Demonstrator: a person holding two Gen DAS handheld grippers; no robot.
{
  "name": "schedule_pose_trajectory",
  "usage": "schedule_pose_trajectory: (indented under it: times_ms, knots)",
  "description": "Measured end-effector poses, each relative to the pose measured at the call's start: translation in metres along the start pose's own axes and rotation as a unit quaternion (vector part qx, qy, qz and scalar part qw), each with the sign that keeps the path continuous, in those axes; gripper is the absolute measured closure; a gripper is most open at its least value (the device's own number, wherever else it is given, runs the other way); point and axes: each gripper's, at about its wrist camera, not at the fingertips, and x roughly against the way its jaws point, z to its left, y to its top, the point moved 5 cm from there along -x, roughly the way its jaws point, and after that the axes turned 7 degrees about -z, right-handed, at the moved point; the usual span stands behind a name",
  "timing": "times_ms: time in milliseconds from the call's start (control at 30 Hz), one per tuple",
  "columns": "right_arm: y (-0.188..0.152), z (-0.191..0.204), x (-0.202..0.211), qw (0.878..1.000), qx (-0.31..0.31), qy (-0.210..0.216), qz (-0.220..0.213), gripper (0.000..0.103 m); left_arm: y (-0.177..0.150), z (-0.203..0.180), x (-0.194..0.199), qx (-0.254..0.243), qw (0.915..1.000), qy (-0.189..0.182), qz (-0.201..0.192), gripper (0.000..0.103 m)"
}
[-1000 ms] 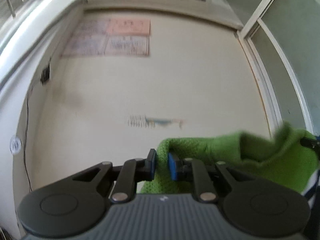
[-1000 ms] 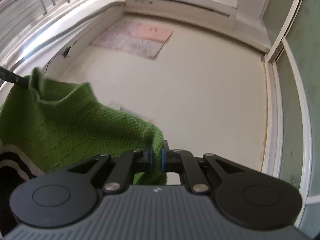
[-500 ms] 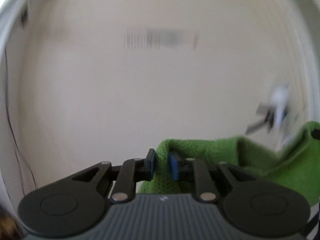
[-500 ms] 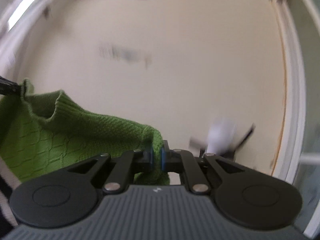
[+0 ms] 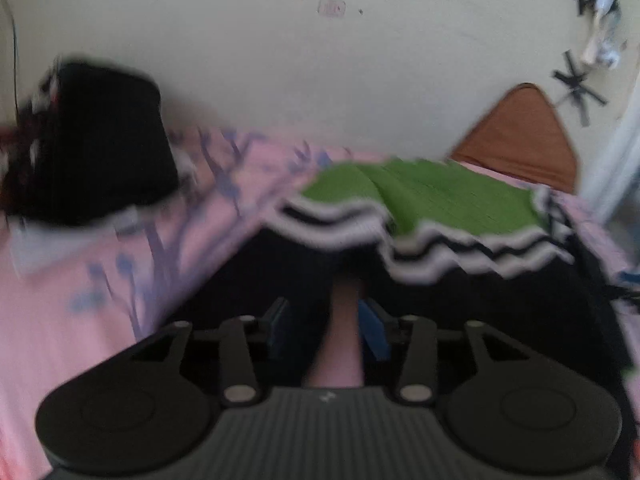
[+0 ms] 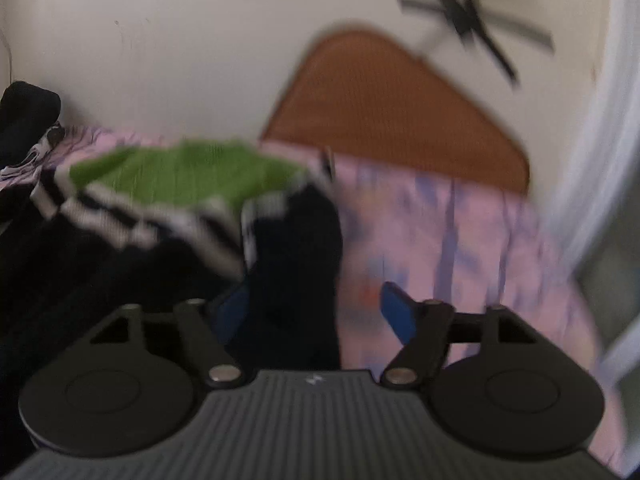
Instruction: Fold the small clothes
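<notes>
While both views are smeared by motion, the main things read clearly enough: a knitted garment (image 5: 432, 196) lies spread on a pink patterned bedsheet (image 5: 80, 288), its green part toward twelve o'clock, a band of wavy black and white stripes below that, and a black part nearest the cameras. On the left wrist view the left gripper (image 5: 326, 326) has its jaws opening, blue pads apart, with the black knit and a strip of pink sheet showing between them; the pads do not seem to press on the cloth, though the blur makes that hard to judge. On the right wrist view the right gripper (image 6: 316, 316) is also opening, its jaws wide apart; a black fold of the garment (image 6: 296, 264) rises between them, lying close to the pad at nine o'clock and well clear of the other. A brown cushion (image 6: 396, 120) leans on the pale wall at one o'clock. A dark heap of other clothes (image 5: 96, 144) sits on the sheet at ten o'clock in the left view.
</notes>
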Motion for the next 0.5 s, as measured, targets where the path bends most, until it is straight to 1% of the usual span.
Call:
schedule_pose_trajectory:
  times_ms: [67, 100, 133, 167, 200, 233, 267, 300, 333, 367, 400, 433, 467, 500]
  knots:
    - [-0.005, -0.005, 0.001, 0.999, -0.041, 0.027, 0.023, 0.026, -0.01, -0.006, 0.006, -0.004, 0.9996, -0.028, 0.006, 0.056]
    - [-0.012, -0.004, 0.0, 0.997, -0.06, 0.041, 0.034, 0.03, -0.012, -0.012, 0.009, -0.012, 0.9991, -0.041, 0.008, 0.056]
    - [-0.011, -0.001, -0.001, 0.996, -0.065, 0.053, 0.042, 0.05, -0.018, -0.021, 0.012, -0.022, 0.9983, -0.054, 0.009, 0.056]
    - [-0.01, 0.004, 0.003, 0.998, -0.046, 0.04, 0.029, 0.085, -0.022, -0.027, 0.015, -0.03, 0.9975, -0.063, 0.01, 0.055]
    - [-0.009, 0.008, 0.005, 0.998, -0.027, 0.039, 0.028, 0.085, -0.025, -0.032, 0.016, -0.036, 0.9971, -0.066, 0.012, 0.055]
    - [-0.005, 0.006, 0.008, 0.999, -0.026, 0.025, 0.022, 0.085, -0.025, -0.036, 0.017, -0.042, 0.9968, -0.066, 0.016, 0.055]
    - [0.001, -0.001, 0.011, 1.0, -0.015, -0.008, 0.007, 0.085, -0.026, -0.038, 0.015, -0.047, 0.9965, -0.066, 0.019, 0.055]
    - [0.009, -0.013, 0.015, 0.998, 0.006, -0.062, -0.015, 0.085, -0.03, -0.04, 0.016, -0.049, 0.9964, -0.066, 0.023, 0.055]
    - [0.017, -0.03, 0.019, 0.988, 0.042, -0.143, -0.036, 0.085, -0.034, -0.04, 0.017, -0.049, 0.9962, -0.066, 0.029, 0.055]
    - [0.023, -0.047, 0.022, 0.968, 0.082, -0.231, -0.049, 0.08, -0.038, -0.039, 0.018, -0.046, 0.9962, -0.064, 0.036, 0.055]
    - [0.024, -0.059, 0.027, 0.952, 0.099, -0.284, -0.051, 0.073, -0.043, -0.038, 0.019, -0.044, 0.9961, -0.063, 0.043, 0.055]
    - [0.026, -0.068, 0.036, 0.949, 0.086, -0.3, -0.048, 0.062, -0.048, -0.038, 0.021, -0.043, 0.9959, -0.064, 0.048, 0.055]
    - [0.026, -0.07, 0.048, 0.957, 0.057, -0.28, -0.05, 0.055, -0.053, -0.038, 0.023, -0.043, 0.9953, -0.067, 0.055, 0.055]
    - [0.025, -0.065, 0.06, 0.971, 0.022, -0.23, -0.054, 0.052, -0.058, -0.04, 0.027, -0.042, 0.9948, -0.07, 0.061, 0.055]
